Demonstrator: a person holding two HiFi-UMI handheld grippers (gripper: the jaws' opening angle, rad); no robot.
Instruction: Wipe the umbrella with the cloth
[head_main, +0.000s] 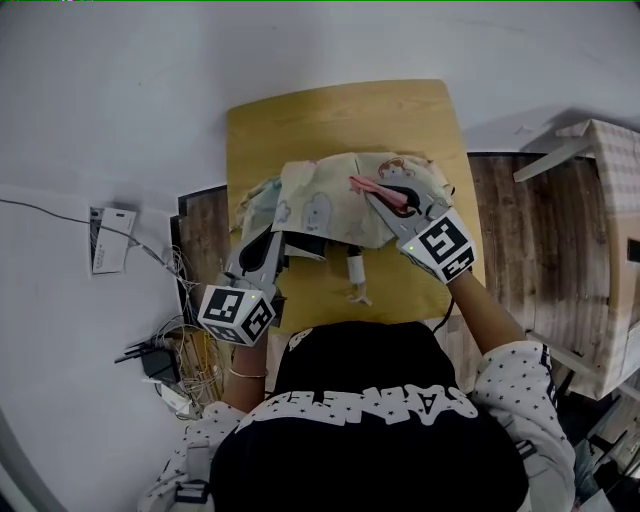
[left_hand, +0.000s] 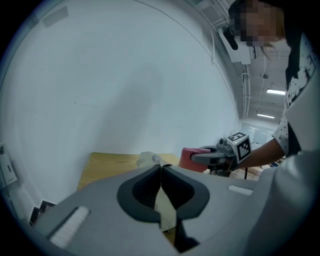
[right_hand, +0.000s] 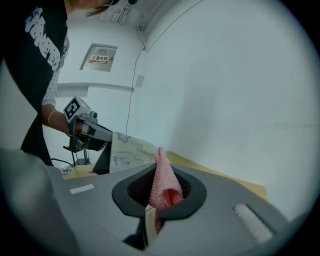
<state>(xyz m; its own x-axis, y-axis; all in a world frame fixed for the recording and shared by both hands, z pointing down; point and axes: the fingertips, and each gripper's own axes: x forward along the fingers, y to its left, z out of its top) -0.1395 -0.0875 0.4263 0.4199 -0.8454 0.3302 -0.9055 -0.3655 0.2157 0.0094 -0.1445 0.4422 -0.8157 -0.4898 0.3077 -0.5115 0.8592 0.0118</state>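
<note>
Pink cloth (right_hand: 162, 182) fills right tool (right_hand: 159, 172), umbrella (head_main: 330, 205) left tool (left_hand: 160, 170); shirt lettering (head_main: 370, 405) illegible.

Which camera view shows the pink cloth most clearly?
The right gripper view: the pink cloth fills the middle, pinched between the jaws of the right gripper. The head view shows only a thin pink strip over the umbrella; the left gripper view, a small pink patch.

Lab-like room: loose cables (head_main: 165, 350), strip lights (left_hand: 275, 92)
</note>
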